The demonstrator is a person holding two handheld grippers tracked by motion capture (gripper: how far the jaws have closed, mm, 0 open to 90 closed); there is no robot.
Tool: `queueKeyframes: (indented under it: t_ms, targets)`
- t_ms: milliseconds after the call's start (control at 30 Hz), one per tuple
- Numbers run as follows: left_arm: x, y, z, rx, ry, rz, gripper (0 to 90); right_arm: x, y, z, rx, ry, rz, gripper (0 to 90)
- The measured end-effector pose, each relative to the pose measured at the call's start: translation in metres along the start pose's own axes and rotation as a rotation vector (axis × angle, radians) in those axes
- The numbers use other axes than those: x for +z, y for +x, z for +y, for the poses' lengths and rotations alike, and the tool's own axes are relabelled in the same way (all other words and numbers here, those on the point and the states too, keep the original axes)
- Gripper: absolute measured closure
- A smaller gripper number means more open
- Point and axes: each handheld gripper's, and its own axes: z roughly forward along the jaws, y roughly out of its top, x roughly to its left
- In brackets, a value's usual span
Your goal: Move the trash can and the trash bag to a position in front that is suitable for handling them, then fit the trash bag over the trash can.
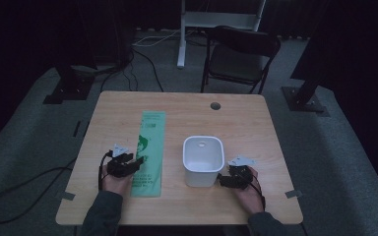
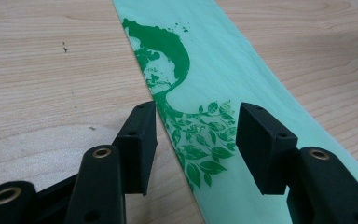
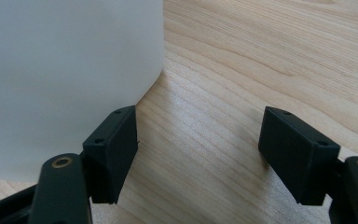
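A long pale-green plastic bag (image 1: 150, 147) with a dark green leaf print lies flat on the left half of the wooden table (image 1: 246, 123). My left gripper (image 1: 137, 161) hovers low at its left edge. In the left gripper view the jaws of this gripper (image 2: 196, 116) stand open over the bag's (image 2: 205, 65) printed edge, pressing on nothing. A white rectangular bin (image 1: 203, 177) stands upright right of centre. My right gripper (image 1: 222, 180) sits just right of it near the table. Its jaws (image 3: 198, 126) are open, the left one close beside the bin's wall (image 3: 65, 70), with bare wood between them.
A round cable hole (image 1: 215, 105) sits near the table's far edge. Beyond the table stand a dark folding chair (image 1: 238, 56) and a white stand's leg (image 1: 181, 44). Cables run over the grey floor at the left (image 1: 24, 189).
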Motion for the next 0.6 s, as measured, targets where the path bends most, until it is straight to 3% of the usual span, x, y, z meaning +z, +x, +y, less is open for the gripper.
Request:
queueKeyframes:
  t_ms: [333, 600]
  targets:
    - [0.002, 0.002, 0.002, -0.007, 0.003, -0.003, 48.1, 0.0, 0.0, 0.0, -0.003, 0.0, 0.003, 27.6]
    - [0.015, 0.007, 0.013, -0.038, 0.025, 0.001, 47.9, 0.0, 0.0, 0.0, -0.003, 0.0, 0.003, 27.6]
